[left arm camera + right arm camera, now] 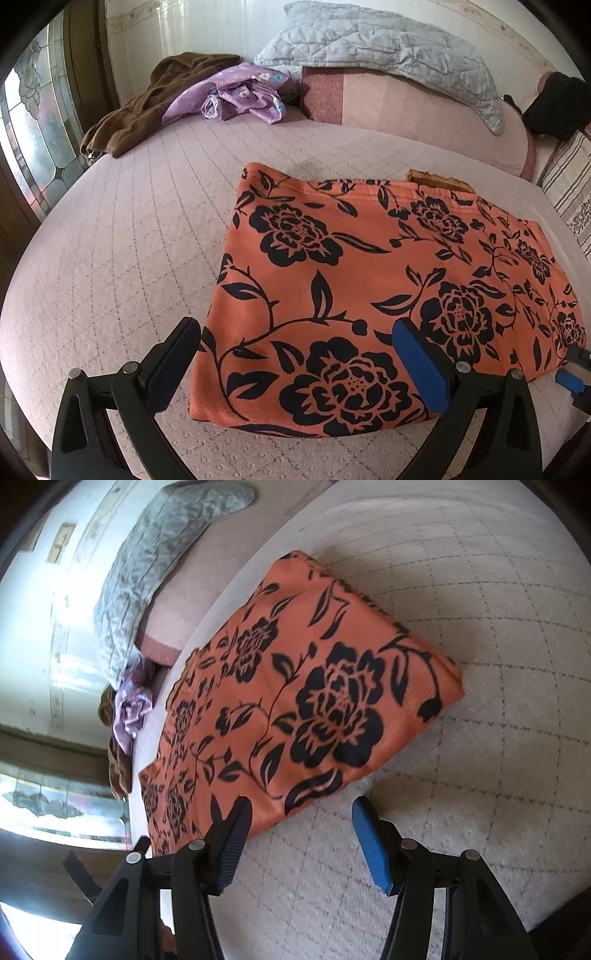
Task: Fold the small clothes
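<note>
Left wrist view alone shows the brown garment point(147, 107); both claws, left claw point(295, 347) and right claw point(301, 816), gape over the folded orange floral garment point(351, 277) on the bed point(110, 240).

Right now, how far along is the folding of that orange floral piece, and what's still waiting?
Done: the orange floral garment lies flat on the bed cover, folded into a rough rectangle. In hand: nothing; the left gripper and right gripper are both open at its near edge. Left: perhaps another fold, then the purple garment and brown garment heaped at the back.
</note>
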Motion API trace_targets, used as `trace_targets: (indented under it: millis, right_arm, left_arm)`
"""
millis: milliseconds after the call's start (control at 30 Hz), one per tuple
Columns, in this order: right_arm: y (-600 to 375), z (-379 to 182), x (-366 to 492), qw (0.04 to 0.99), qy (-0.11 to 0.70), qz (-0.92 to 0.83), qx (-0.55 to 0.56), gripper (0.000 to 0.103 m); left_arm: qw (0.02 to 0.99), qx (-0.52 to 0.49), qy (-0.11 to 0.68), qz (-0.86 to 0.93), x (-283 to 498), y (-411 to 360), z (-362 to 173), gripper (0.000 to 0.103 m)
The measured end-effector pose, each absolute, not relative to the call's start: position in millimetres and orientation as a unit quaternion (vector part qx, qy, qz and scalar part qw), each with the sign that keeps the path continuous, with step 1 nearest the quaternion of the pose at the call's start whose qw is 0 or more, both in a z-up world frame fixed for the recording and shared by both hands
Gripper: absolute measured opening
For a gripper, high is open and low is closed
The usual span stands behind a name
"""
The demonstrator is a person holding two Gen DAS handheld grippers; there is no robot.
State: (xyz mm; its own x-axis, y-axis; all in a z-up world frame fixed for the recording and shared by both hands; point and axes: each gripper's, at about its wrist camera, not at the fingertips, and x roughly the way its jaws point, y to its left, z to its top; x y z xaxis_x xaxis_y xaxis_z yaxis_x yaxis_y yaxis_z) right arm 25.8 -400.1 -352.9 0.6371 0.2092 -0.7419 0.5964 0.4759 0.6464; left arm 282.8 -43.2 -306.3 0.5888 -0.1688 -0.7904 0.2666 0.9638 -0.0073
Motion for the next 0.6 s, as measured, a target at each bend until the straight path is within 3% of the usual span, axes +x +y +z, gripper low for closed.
trace_targets:
  millis: [333,600]
  right_arm:
    - [-442.5,-367.8,24.6,0.726,0.326,-0.171,0.581,0.060]
    - [-449.8,-368.7,38.2,0.745,0.296,-0.192,0.566,0.061]
  left_arm:
    - [0.863,0.086,0.486,-0.106,300.9,-56.9,-329.9,0.103]
    - [0.854,0.055,0.507,-0.103,335.3,-41.2,-333.9,0.103]
